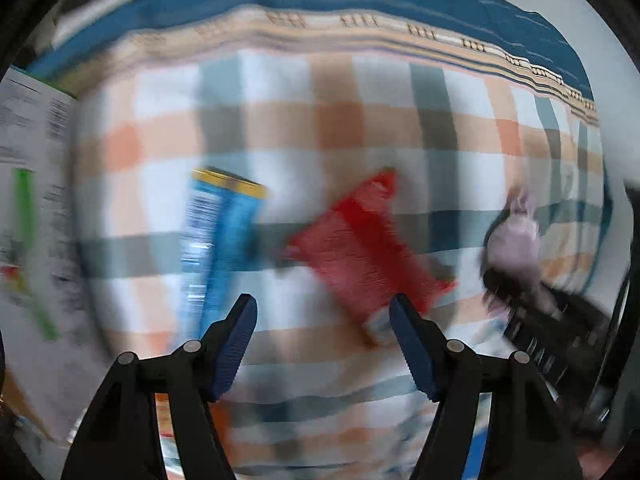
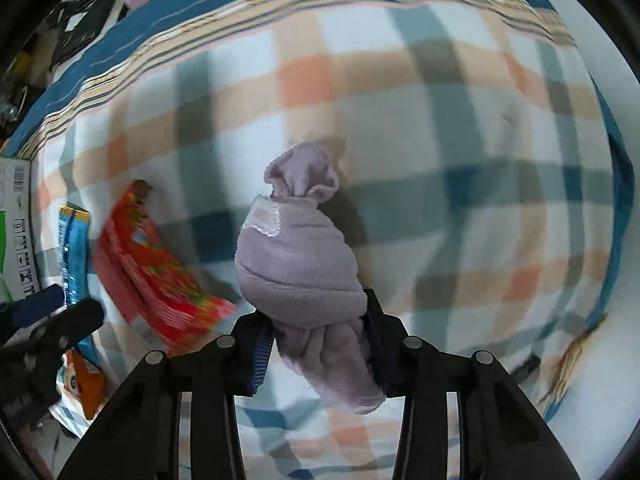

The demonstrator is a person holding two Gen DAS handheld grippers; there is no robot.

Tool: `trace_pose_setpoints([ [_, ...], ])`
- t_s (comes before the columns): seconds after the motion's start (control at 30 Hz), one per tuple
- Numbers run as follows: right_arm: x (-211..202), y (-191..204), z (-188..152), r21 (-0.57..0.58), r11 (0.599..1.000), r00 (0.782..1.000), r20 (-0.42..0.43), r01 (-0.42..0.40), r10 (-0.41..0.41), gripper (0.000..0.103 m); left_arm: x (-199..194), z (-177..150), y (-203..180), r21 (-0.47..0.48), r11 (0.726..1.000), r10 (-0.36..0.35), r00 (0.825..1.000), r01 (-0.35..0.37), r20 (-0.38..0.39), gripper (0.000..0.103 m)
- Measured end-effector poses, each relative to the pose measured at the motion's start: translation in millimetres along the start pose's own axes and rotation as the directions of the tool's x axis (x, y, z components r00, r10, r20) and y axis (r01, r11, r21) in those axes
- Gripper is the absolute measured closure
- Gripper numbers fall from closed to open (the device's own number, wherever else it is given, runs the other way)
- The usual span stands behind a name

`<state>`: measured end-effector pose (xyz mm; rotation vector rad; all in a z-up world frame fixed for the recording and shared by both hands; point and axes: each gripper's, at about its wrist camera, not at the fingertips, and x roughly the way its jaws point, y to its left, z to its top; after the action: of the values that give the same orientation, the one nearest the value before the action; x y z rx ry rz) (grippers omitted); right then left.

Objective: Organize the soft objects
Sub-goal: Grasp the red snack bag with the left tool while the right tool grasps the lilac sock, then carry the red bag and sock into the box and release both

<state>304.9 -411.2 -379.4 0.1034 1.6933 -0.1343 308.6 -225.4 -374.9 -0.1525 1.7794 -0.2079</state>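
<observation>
Right tool (image 2: 318, 344) is clamped on a rolled lilac knitted sock bundle (image 2: 300, 256), held above the checked blanket (image 2: 480, 200); left tool (image 1: 324, 344) is spread, unladen; the shallow pinch could let it slip.

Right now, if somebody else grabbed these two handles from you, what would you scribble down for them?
Right gripper: jaws shut on the rolled lilac sock, held above the checked blanket.
Left gripper: jaws open, holding nothing, above the blanket.
On the blanket: red packet and blue packet, side by side, untouched.
Done: sock picked up.
Left: set the sock down where it belongs; I can't see that spot.
</observation>
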Motion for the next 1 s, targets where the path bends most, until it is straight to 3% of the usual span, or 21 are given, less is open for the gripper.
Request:
trace_pose_setpoints([
  [0.17,4.9,-22.6,-11.1,0.062,0.997,0.999,-0.014,-0.046,0.047,0.06,28.7,14.2,-13.9,-0.073,0.995,-0.076,0.995,0.071,-0.066,0.036],
  [0.47,18.7,-34.9,-16.8,0.094,0.993,0.997,-0.041,-0.067,0.071,0.059,43.0,27.0,-17.5,-0.12,0.99,-0.076,0.995,0.068,-0.065,0.034],
  [0.57,20.8,-39.5,-20.3,0.111,0.99,0.995,-0.049,-0.082,0.088,0.06,40.5,21.1,-16.9,-0.083,0.995,-0.056,0.997,0.052,-0.051,0.042],
  [0.6,20.9,-41.7,-17.6,0.114,0.99,0.994,-0.054,-0.084,0.09,0.061,41.1,32.5,-15.3,-0.06,0.997,-0.044,0.998,0.041,-0.049,0.044],
  [0.7,19.8,-41.2,-32.9,0.1,0.991,0.991,-0.087,-0.094,0.103,0.063,39.4,12.8,-18.6,0.032,0.999,0.017,0.999,-0.015,-0.042,0.045],
  [0.83,22.1,-35.6,-40.8,0.073,0.992,0.99,-0.092,-0.099,0.106,0.06,48.9,9.8,-12.8,-0.009,1.0,-0.019,0.999,0.018,-0.044,0.04],
  [0.93,31.0,-39.8,-34.2,0.088,0.989,0.987,-0.1,-0.117,0.126,0.051,52.6,13.4,-10.4,-0.047,0.997,-0.057,0.997,0.055,-0.051,0.023],
  [1.0,34.4,-41.2,-31.3,0.105,0.987,0.986,-0.096,-0.123,0.133,0.05,57.9,17.2,-12.7,-0.044,0.998,-0.039,0.998,0.036,-0.052,0.021],
])
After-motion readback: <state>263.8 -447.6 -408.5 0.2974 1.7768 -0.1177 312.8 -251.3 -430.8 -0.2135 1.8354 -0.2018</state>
